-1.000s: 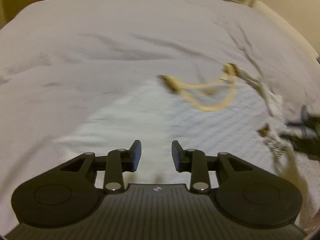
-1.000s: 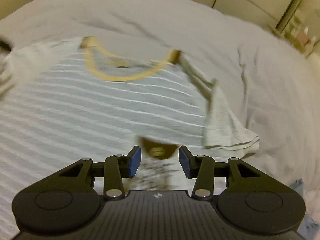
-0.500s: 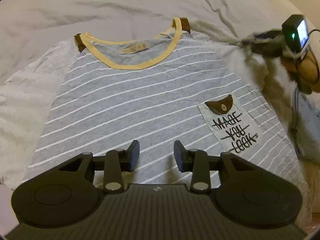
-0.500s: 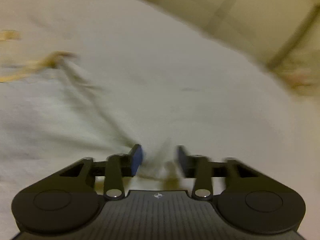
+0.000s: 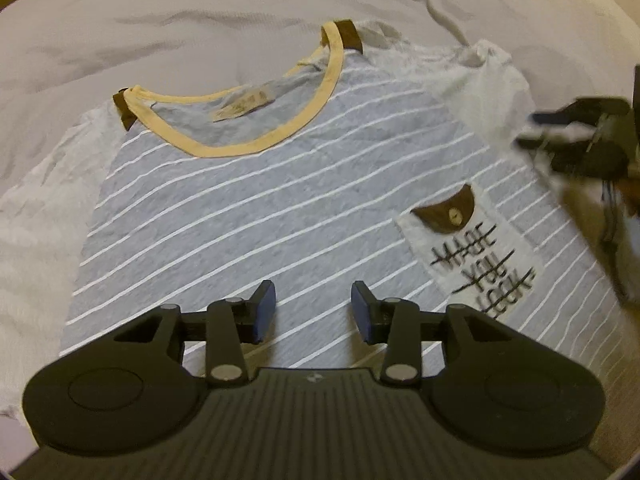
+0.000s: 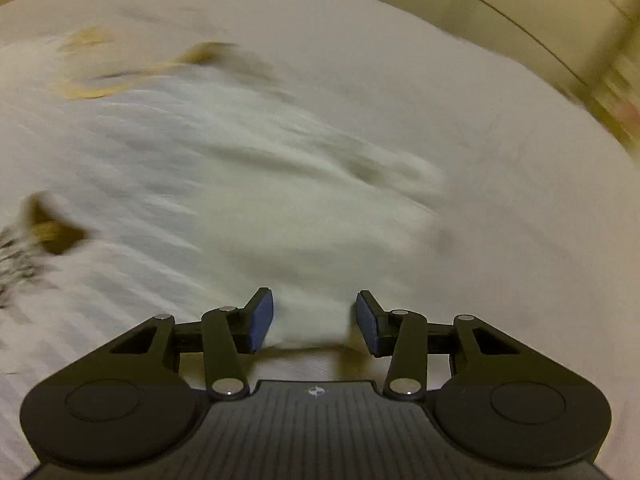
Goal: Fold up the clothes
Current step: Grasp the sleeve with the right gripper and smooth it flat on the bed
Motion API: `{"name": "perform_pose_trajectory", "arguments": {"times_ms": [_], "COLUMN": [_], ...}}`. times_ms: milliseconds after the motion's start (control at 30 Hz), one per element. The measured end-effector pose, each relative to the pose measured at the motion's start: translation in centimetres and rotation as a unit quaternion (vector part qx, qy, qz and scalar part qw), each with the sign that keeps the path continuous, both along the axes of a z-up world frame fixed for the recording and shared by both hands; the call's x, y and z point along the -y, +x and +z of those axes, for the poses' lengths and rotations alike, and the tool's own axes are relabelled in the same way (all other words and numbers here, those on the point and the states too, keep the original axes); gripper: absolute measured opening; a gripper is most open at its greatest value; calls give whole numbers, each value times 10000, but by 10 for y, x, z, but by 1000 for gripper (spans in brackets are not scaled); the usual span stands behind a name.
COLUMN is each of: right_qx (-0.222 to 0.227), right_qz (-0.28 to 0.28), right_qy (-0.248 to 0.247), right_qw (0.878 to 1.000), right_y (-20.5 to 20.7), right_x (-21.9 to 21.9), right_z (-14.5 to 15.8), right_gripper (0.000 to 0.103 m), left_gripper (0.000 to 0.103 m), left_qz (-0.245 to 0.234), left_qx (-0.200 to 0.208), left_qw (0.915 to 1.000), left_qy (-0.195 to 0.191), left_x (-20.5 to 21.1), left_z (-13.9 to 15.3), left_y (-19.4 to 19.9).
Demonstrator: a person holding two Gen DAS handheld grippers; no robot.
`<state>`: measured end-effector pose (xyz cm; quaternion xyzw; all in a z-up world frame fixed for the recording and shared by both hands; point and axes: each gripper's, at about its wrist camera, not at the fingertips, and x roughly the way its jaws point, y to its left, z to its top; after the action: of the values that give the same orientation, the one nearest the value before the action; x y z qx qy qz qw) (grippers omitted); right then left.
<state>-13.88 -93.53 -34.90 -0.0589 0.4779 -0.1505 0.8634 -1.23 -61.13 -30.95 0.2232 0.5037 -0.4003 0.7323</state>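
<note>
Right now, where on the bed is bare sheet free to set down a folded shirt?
Bare bed sheet lies beyond the yellow collar and beside the white sleeve. The striped T-shirt fills the near middle, and the right gripper crowds its pocket side.

Surface: we see a bed (image 5: 168, 12) under a pale, creased sheet, reaching the edges of both views.
On it: we see one T-shirt (image 5: 248, 208) lying flat, front up, grey with white stripes, yellow neckband towards the far side.
Sleeves: we see both pale sleeves spread on the sheet.
Right wrist view: we find it blurred.
</note>
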Motion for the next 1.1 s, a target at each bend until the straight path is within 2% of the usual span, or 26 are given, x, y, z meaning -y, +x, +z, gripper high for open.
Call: {"name": "perform_pose_trajectory", "arguments": {"times_ms": [100,167,233,300,367,433,467,500,533,567,600,633,800,833,867,933,1000,1033,1100], "right_qx": [335,651,859,1062,1295,1495,1614,1732,1880,2059,2199,2257,2003,1908,1813,1683,1621,1625,1711], "right_qz": [-766,-1224,-1706,-2177,-2588,-2907,-2966,-2984,-3018,-3072,-3127,-3177,-3091,-3077,-3132,-3396,-3571,-3537,-3045], "right_qy": [749,1741,2625,3376,4275,4852,4959,4993,5015,5007,4924,4744,3671,3533,3476,3367,3148,2978,2669], "right_qw": [9937,9749,9459,9096,8565,8110,8000,7948,7887,7827,7819,7894,8541,8626,8650,8620,8644,8717,8982], "right_y": [-24,-37,-43,-44,-43,-41,-39,-37,-37,-38,-40,-40,-50,-51,-53,-59,-65,-68,-59], "right_x": [23,34,42,56,71,79,82,84,87,89,90,88,66,63,63,67,74,74,70], "right_z": [14,16,9,-4,-25,-42,-46,-46,-45,-42,-36,-30,3,5,3,-3,2,8,26], "right_gripper": [46,48,49,49,49,49,44,34,16,9,7,5,3,4,6,10,10,11,16], "left_gripper": [39,39,39,39,39,39,39,39,39,39,39,39,40,39,40,40,40,40,40], "left_qz": [57,70,63,48,39,36,30,14,-2,-9,-13,-16,-52,-62,-79,-100,-91,-71,-1], "left_qx": [-61,-109,-156,-187,-196,-197,-199,-191,-183,-175,-169,-164,-130,-119,-96,-49,9,31,71], "left_qw": [10000,9999,9998,9997,9997,9997,9996,9996,9996,9996,9996,9996,9996,9996,9997,9997,9997,9997,9996], "left_qy": [42,91,135,157,165,170,177,189,200,203,206,208,232,233,224,221,233,242,259], "left_x": [-7,-11,-14,-15,-15,-15,-14,-14,-14,-14,-13,-13,-13,-13,-13,-12,-11,-12,-14], "left_z": [-1,-3,-4,-5,-6,-5,-5,-5,-5,-4,-4,-3,-3,-3,-2,-2,-1,0,-1], "left_y": [-3,-7,-11,-16,-20,-23,-24,-25,-26,-26,-26,-26,-21,-19,-18,-15,-12,-10,-7]}}
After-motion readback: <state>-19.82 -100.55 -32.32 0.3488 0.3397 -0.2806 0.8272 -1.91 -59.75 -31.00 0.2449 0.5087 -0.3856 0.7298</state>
